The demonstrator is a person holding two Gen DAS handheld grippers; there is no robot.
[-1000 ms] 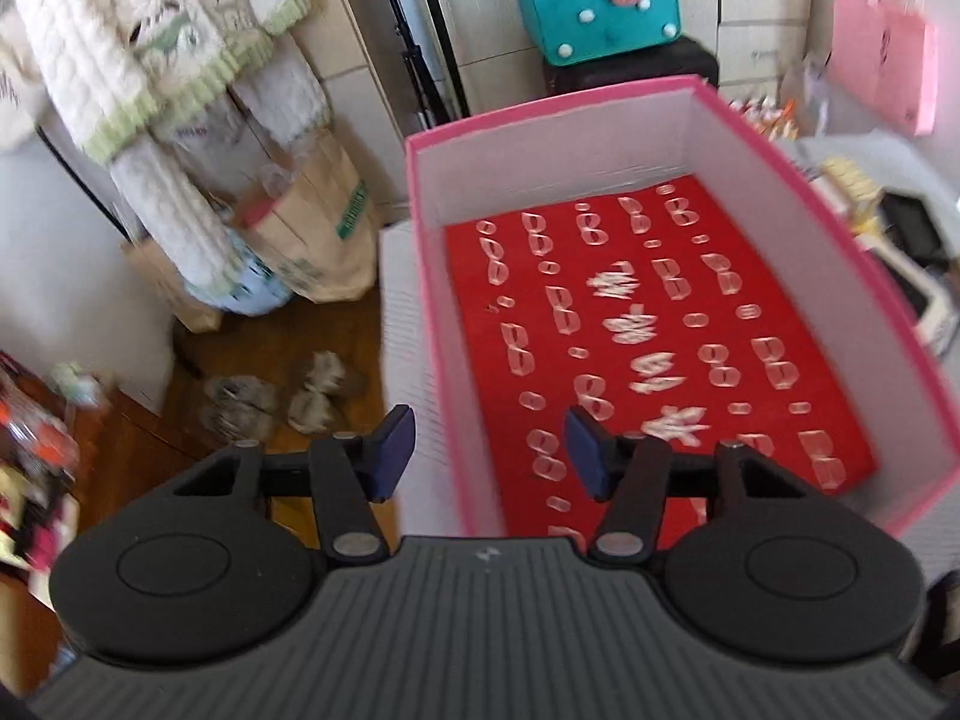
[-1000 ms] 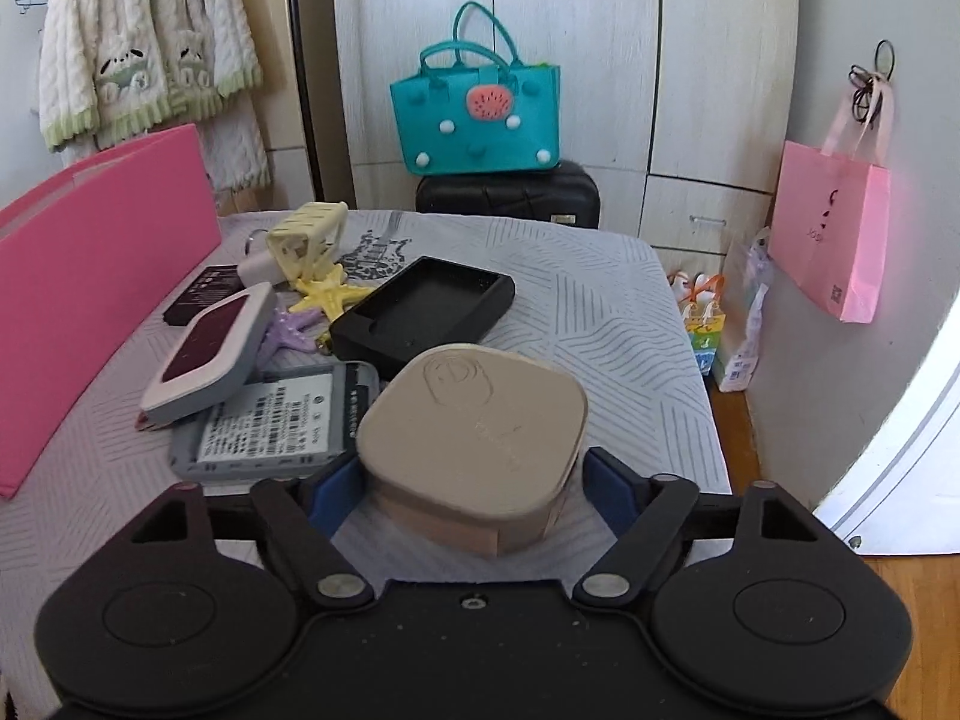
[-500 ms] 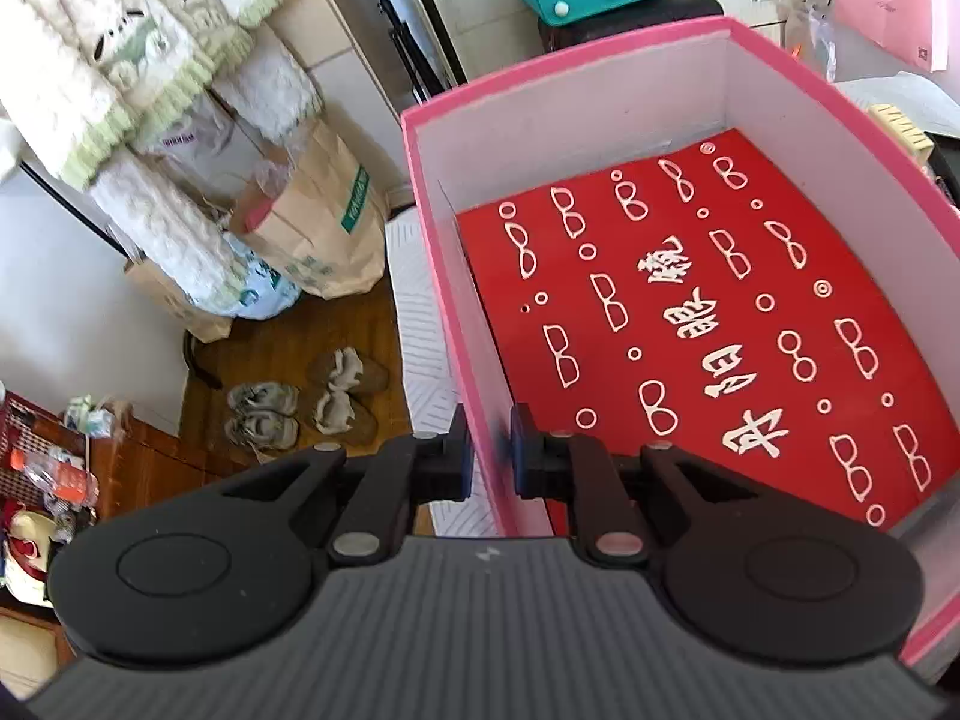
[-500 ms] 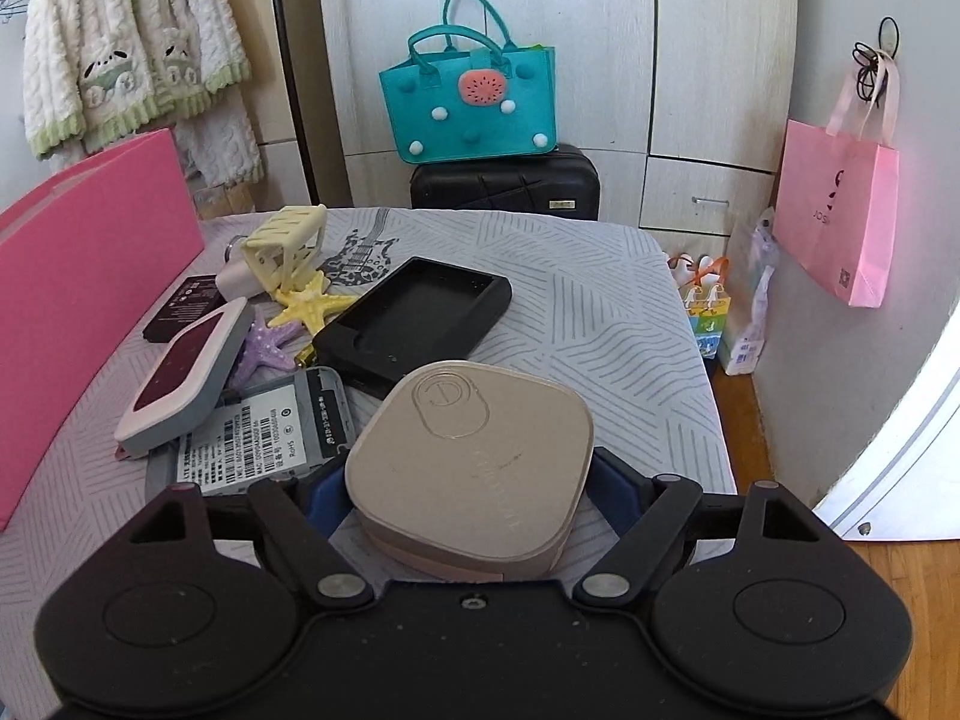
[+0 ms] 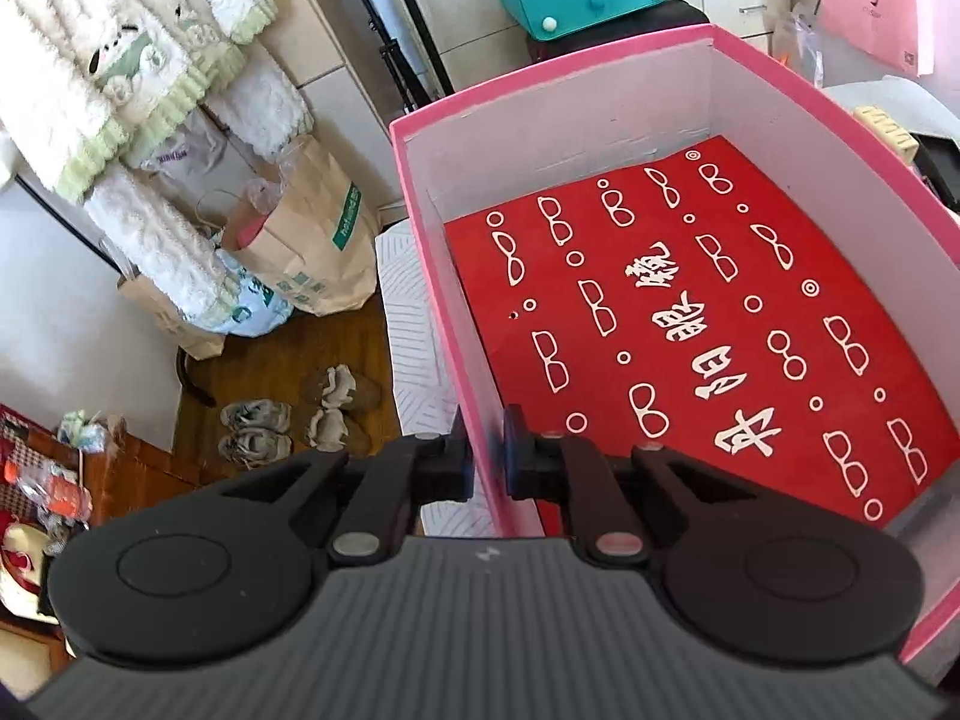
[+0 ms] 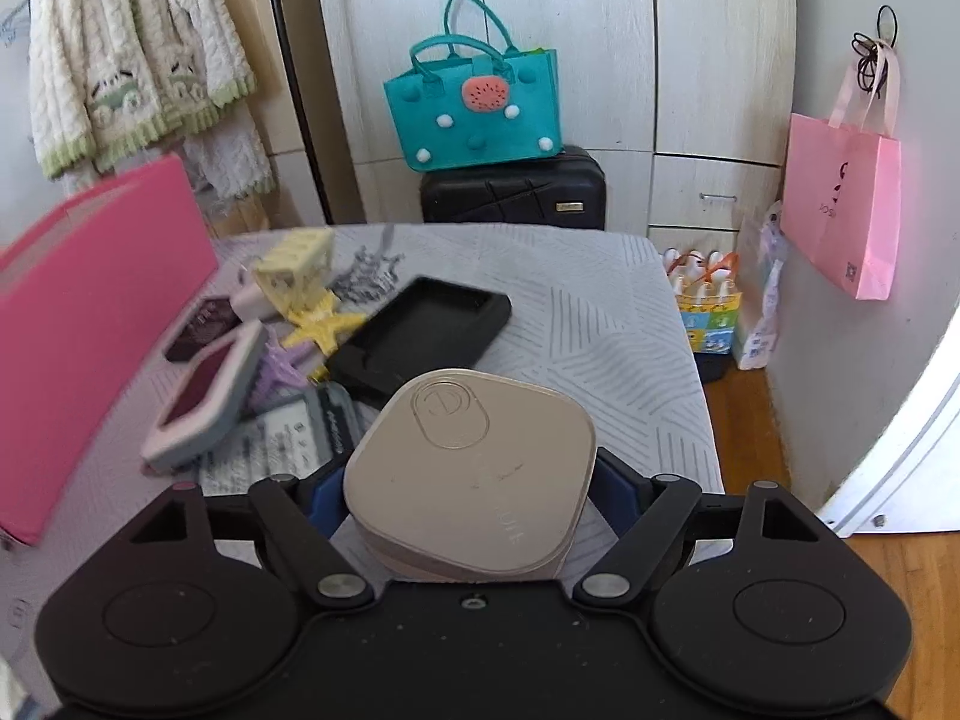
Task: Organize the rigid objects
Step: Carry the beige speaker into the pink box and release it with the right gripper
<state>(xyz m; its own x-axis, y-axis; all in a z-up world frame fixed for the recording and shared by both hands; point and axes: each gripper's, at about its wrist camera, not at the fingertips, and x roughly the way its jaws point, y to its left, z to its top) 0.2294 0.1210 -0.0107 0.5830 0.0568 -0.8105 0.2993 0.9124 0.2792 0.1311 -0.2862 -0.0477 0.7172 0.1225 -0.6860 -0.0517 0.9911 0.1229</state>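
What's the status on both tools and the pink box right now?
Left tool clamped on pink box wall. Right tool holding beige case. Box floor bare, nothing blocking.

The pink box (image 6: 102, 300) and clutter at nine o'clock are blurred; the beige case's (image 6: 474, 474) underside is hidden.
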